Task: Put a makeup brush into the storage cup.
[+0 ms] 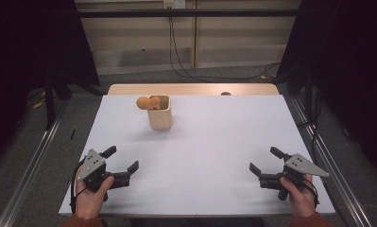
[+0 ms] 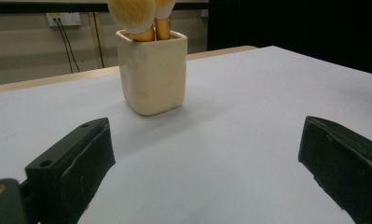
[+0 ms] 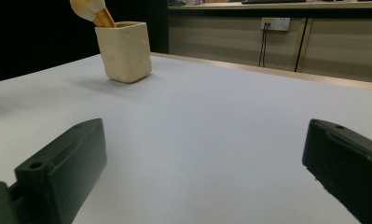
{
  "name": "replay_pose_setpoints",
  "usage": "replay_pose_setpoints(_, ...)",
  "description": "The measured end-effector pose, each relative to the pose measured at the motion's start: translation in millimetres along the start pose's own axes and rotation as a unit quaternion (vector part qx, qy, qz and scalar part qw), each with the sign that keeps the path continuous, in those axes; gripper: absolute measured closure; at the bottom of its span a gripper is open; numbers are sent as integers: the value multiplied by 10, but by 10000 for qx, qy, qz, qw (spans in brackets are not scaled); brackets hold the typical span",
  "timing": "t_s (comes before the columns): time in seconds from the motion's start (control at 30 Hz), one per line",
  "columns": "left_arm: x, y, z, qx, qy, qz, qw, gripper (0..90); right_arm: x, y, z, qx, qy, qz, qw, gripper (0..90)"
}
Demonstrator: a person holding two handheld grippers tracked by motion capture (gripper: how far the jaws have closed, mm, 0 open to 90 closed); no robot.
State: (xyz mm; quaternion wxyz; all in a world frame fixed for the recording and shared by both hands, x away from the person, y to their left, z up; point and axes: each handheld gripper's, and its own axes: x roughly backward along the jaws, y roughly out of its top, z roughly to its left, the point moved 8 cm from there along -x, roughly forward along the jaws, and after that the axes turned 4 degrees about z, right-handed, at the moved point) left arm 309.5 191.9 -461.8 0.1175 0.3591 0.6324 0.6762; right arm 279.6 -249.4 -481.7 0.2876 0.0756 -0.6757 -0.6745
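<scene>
A cream square holder [image 1: 160, 113] stands upright on the white table [image 1: 209, 142], toward the back and left of centre. Two brushes with orange-tan bristle heads [image 1: 147, 102] stick out of it, leaning left. The holder [image 2: 152, 70] sits straight ahead of my left gripper [image 2: 207, 172], and the brush heads [image 2: 132, 14] show at the top edge. My left gripper [image 1: 122, 160] rests near the front left, open and empty. My right gripper [image 1: 265, 161] rests near the front right, also open and empty. From the right gripper view the holder [image 3: 124, 50] is far off to the upper left.
A tan wooden strip [image 1: 193, 89] runs along the table's far edge. Metal rails [image 1: 39, 151] flank the table on both sides. Cables [image 1: 181, 61] hang from a wall socket behind. The white tabletop stretches bare between the grippers and the holder.
</scene>
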Motion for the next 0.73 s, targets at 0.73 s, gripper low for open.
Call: replay_pose_setpoints(0.73,-8,-149,6,131,-3,129,9998,31,30,-12,-49,-16,-49,2,10000,0)
